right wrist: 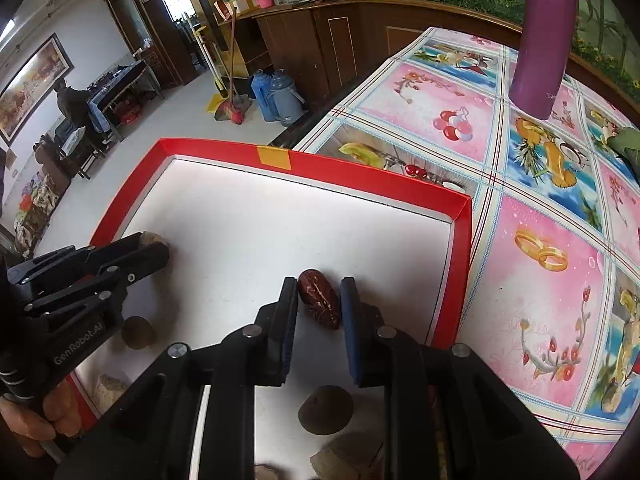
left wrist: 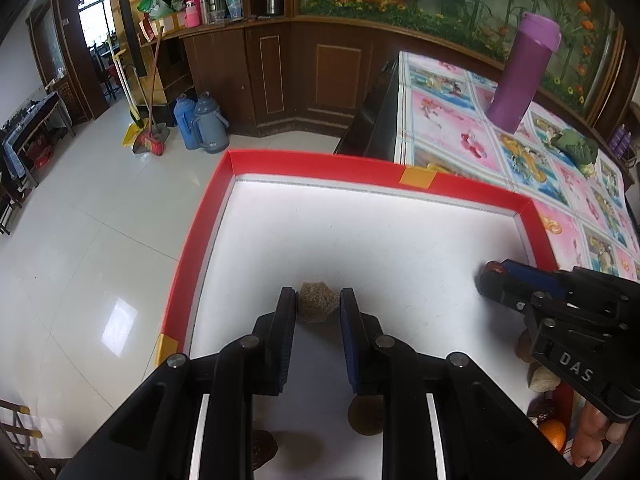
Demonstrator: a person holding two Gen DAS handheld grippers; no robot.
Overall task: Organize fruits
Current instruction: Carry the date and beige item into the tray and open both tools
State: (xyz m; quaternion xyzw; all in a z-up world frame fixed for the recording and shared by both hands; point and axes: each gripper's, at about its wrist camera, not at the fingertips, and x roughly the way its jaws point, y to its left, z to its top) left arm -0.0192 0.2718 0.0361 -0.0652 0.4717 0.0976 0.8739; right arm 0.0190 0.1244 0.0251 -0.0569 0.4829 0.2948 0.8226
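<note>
Left gripper (left wrist: pixel 319 307): jaws clamped on a tan lump (left wrist: pixel 318 302), coarse and grainy, angular in outline; its near half is hidden between the pads. It sits on the white floor of the tray (left wrist: pixel 416 178), a shallow box with smooth red cardboard walls and an orange tape patch on the far wall.

Right gripper (right wrist: pixel 319 299): jaws set on either side of a date (right wrist: pixel 320 299), dark red, glossy, wrinkled, oblong. It touches the left pad; whether the right pad touches it cannot be told, and whether it is gripped cannot be told. It lies on the tray floor, near the right wall.

Behind the right jaws, a round dull-brown fruit (right wrist: pixel 326 410) with matte skin, partly covered by the gripper frame. Further back, a pale rough piece (right wrist: pixel 340 462) is cut off by the picture edge. Left of the right jaws lies a second brown round fruit (right wrist: pixel 138 332), half hidden under the left gripper.

Beyond the tray's right wall, the counter (right wrist: pixel 540 240) carries a glossy printed cloth, pink and blue squares with fruit pictures. A purple flask (right wrist: pixel 546 36), smooth and cylindrical, stands far ahead, its top cut off in the right view
</note>
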